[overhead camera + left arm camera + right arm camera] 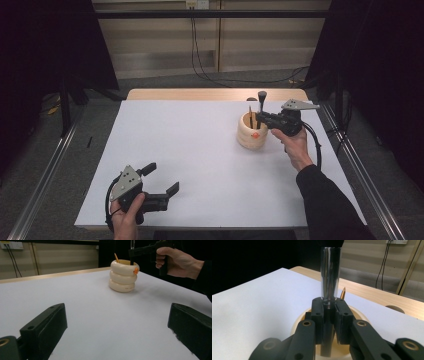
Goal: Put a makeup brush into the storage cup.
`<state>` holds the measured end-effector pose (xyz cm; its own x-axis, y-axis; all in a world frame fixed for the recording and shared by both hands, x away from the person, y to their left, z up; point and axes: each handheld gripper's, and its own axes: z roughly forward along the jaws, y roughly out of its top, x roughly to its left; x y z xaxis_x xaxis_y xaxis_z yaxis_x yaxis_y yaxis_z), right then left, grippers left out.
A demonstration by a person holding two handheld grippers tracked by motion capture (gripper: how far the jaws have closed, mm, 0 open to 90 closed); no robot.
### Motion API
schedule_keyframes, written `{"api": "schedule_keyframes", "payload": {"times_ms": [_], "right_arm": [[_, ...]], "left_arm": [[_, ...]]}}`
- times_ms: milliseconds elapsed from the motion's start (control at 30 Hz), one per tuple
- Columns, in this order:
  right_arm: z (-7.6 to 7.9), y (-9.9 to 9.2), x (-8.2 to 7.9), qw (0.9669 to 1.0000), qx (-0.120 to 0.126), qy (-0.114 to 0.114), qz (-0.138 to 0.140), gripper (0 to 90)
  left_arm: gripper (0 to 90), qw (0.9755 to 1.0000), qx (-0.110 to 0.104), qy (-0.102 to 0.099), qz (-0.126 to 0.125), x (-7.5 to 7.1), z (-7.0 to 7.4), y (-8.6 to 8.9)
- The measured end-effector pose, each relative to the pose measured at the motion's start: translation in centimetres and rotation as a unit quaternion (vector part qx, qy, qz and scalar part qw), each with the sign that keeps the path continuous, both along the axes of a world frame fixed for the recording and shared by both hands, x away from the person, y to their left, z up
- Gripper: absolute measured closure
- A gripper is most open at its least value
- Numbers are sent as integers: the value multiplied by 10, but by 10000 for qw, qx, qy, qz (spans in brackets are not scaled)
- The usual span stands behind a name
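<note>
High view: my right gripper (pixel 261 117) clamps a dark pen (pixel 261 102) upright over the holder (pixel 251 134); my left gripper (pixel 161 179) gapes wide.
Left gripper view: holder (pixel 123 276) far ahead between my jaws.
Right gripper view: pen (pixel 330 285) pinched, holder (pixel 299 323) directly beneath.

High view looks down on table (pixel 200 160); both gripper views low, near; all share holder (pixel 251 131).
</note>
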<state>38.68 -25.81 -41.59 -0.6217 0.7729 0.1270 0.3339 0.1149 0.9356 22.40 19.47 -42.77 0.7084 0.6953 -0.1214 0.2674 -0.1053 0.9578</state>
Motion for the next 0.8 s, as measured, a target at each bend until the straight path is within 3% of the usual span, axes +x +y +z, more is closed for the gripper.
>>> {"api": "schedule_keyframes", "payload": {"times_ms": [533,800], "right_arm": [[-11,0,1,9999,2,121,-53,783],[-14,-2,0,9998,54,156,-92,714]], "left_arm": [[23,10000,-5,-9,-39,3,0,-1],[22,10000,0,4,27,1,0,-1]]}}
